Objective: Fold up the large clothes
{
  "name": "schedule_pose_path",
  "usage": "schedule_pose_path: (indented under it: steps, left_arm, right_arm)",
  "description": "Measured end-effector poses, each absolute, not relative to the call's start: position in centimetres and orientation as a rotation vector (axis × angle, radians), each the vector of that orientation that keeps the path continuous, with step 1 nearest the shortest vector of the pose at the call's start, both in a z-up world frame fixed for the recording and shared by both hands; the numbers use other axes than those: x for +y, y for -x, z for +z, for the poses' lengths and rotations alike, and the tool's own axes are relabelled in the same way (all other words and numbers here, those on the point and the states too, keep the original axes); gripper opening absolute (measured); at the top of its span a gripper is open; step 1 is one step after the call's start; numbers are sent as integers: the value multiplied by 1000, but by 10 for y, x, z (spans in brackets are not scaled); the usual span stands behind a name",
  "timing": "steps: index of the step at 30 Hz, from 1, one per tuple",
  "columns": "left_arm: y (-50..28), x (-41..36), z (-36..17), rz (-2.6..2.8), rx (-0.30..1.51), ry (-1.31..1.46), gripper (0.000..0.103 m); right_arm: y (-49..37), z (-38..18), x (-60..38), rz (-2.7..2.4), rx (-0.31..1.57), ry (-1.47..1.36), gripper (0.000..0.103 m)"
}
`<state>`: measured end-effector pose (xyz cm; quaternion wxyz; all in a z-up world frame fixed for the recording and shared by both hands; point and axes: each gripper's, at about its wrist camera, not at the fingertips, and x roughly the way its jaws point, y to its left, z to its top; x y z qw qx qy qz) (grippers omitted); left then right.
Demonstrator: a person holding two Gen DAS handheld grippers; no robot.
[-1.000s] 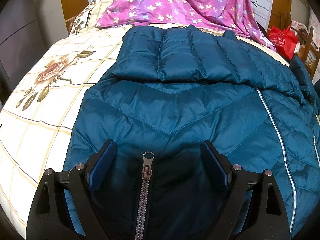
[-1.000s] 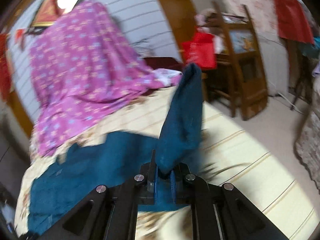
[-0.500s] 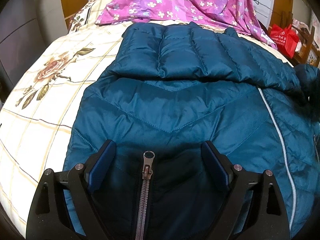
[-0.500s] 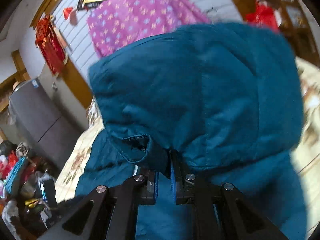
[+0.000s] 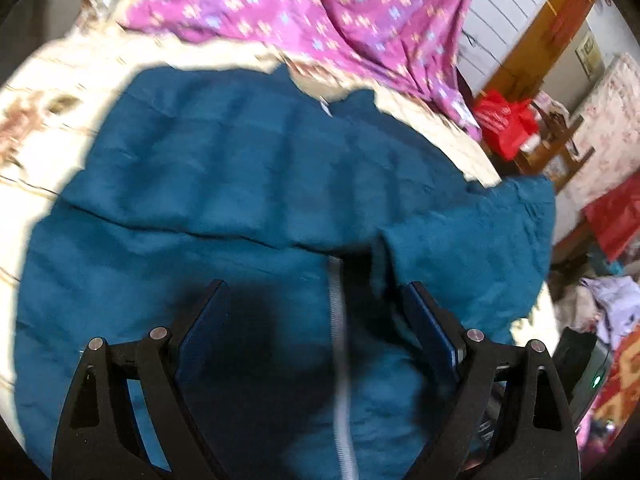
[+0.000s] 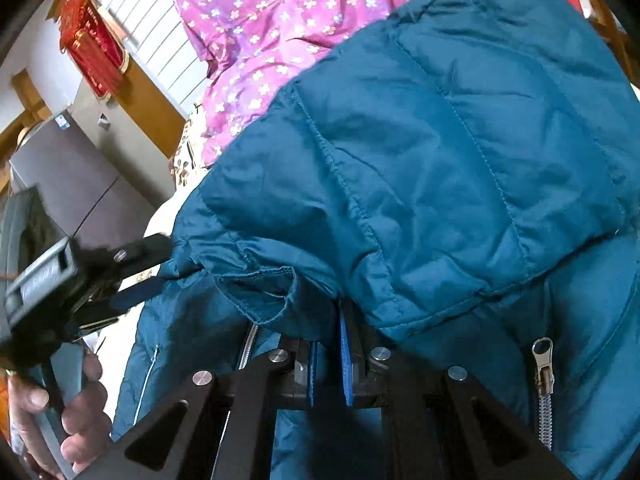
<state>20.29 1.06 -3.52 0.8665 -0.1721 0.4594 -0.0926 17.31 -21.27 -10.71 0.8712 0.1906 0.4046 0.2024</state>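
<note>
Bed (image 5: 60, 80) covered by cream sheet with floral print and thin check lines. Teal quilted jacket (image 5: 224, 184) spread flat across most of it, silver zipper (image 5: 338, 320) running down jacket's front. Beyond jacket, at bed's far end, purple cloth with small flowers (image 5: 320, 12) draped in heap, its lower edge resting on sheet.
</note>
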Motion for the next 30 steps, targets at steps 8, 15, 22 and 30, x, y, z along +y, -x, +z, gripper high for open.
schedule_pose_path:
  steps: [8,15,22,30]
  left_arm:
    - [-224,-24,-60,-288,1058,494,88]
    - [-222,-20,-53,-335,1031,516,10]
    - [-233,23,-18,-220,891,405,9]
    - [-272,88,2,-103,820,248,9]
  right_arm:
    - [-165,-97,-202,466,814,-302,10]
    - [-155,-94,-211,479,786,-283,15]
    - [-154,-93,-225,355,845,-319,99]
    - [-162,-101,-243,272,898,-396,99]
